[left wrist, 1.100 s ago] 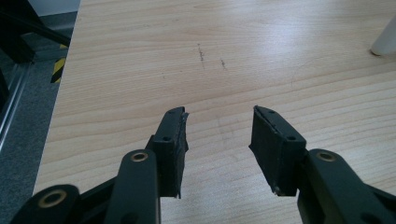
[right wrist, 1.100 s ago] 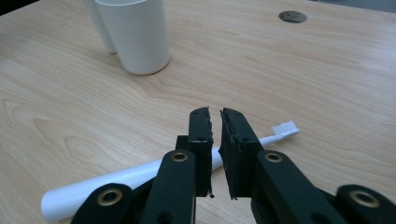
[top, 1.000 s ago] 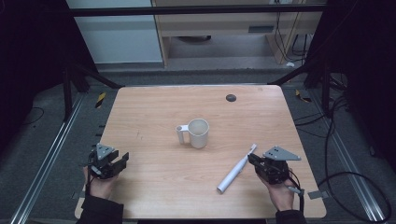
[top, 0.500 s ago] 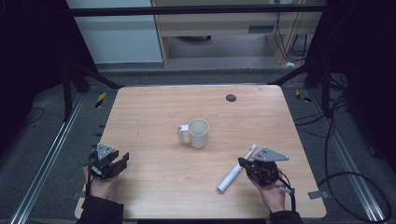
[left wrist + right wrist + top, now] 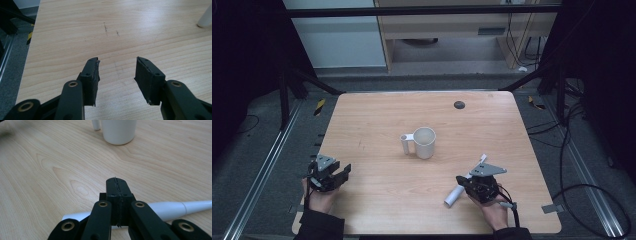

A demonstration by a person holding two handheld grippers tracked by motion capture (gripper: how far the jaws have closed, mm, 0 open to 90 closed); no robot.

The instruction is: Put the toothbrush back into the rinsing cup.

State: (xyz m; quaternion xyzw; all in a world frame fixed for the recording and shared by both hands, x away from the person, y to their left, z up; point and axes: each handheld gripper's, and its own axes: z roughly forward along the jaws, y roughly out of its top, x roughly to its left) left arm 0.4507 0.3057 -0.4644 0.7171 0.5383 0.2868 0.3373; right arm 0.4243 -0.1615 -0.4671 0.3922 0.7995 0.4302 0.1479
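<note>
A white mug (image 5: 424,142) stands upright at the table's middle, handle to the left; its base (image 5: 119,131) appears at the top of the right gripper view. A long white tapered stick (image 5: 453,196) lies on the table at the front right. My right gripper (image 5: 460,180) hovers over its middle, jaws pressed together with nothing between them (image 5: 116,182); the stick (image 5: 172,209) runs crosswise under the jaws. My left gripper (image 5: 344,172) rests at the front left edge, open, with bare wood between its jaws (image 5: 117,65).
The wooden table (image 5: 377,125) has a small dark round mark (image 5: 459,104) near its far edge. Metal rails and cables run along the floor on both sides. A mug's white edge (image 5: 205,18) shows at the far right of the left gripper view.
My right gripper has moved left, from beside the white stick to over its middle. The left gripper and the mug have stayed put.
</note>
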